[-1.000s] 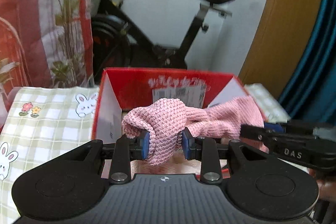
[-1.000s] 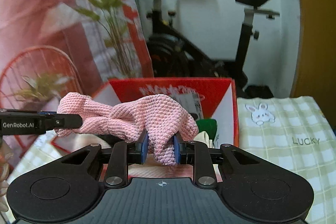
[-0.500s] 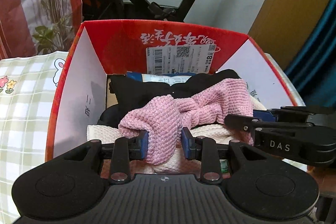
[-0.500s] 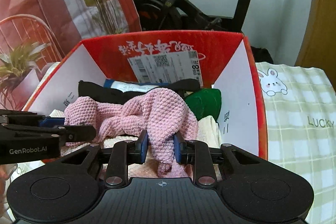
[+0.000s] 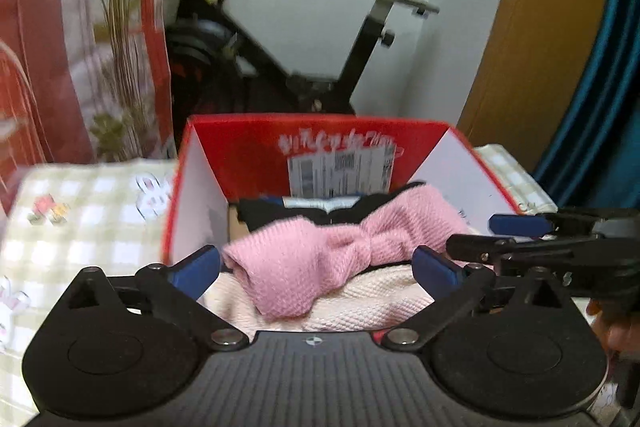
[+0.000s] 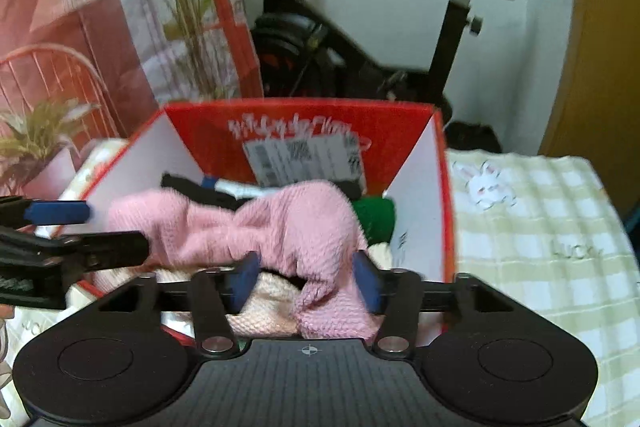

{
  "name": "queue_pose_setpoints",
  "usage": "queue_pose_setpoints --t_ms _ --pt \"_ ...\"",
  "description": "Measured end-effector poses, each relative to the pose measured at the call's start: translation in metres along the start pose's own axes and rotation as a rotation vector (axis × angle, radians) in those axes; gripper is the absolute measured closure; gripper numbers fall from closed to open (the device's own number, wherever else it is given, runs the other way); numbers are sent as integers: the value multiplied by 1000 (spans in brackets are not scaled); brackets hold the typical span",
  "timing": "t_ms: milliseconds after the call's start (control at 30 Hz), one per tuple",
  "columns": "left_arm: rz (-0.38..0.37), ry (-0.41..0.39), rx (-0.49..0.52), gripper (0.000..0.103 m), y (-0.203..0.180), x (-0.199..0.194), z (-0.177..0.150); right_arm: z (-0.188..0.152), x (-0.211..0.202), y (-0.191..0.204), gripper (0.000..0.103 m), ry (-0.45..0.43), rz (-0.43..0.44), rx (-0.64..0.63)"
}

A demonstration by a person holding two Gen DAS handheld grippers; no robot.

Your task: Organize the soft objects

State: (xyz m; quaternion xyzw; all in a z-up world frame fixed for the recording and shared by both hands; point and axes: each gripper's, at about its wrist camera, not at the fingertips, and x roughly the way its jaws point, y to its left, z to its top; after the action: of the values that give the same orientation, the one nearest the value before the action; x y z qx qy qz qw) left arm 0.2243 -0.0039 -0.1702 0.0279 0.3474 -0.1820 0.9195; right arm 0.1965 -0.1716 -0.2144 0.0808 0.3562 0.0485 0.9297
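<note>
A pink knit cloth (image 5: 320,259) (image 6: 288,227) lies in the red cardboard box (image 5: 320,123) (image 6: 304,111), on top of a cream cloth (image 5: 360,303) (image 6: 272,307). My left gripper (image 5: 316,269) is opening and stands wide, both blue pads clear of the pink cloth that rests between them. My right gripper (image 6: 306,281) is opening too. One end of the pink cloth droops between its pads, loose and unpinched. Each gripper shows at the edge of the other's view: the right gripper (image 5: 520,239) and the left gripper (image 6: 60,227).
The box also holds a black cloth (image 6: 188,183) and a green item (image 6: 376,217). It stands on a green checked tablecloth (image 6: 540,227) (image 5: 80,227). Behind are an exercise bike (image 5: 320,47), a plant (image 6: 188,7) and a red-and-white curtain (image 5: 48,47).
Both grippers have spread their jaws and let go of the pink cloth, which now rests in the box. Since half a second ago both views have drawn back from the box.
</note>
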Motion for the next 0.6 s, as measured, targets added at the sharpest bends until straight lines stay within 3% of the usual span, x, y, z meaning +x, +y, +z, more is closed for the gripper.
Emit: queue_pose_setpoints --t_ms 67,167,367,600 --pt "25 -26 4 0 -2 -18 -2 1 -16 1 22 -34 -6 -6" --pt "85 -53 -9 0 -3 -43 -3 1 -42 1 2 -93 -4 -10" --pt "147 -126 -3 0 -14 -99 -6 -1 -98 2 0 -166 20 29" --pt "98 -203 -22 0 -28 -163 -9 -13 -170 23 0 -276 8 13"
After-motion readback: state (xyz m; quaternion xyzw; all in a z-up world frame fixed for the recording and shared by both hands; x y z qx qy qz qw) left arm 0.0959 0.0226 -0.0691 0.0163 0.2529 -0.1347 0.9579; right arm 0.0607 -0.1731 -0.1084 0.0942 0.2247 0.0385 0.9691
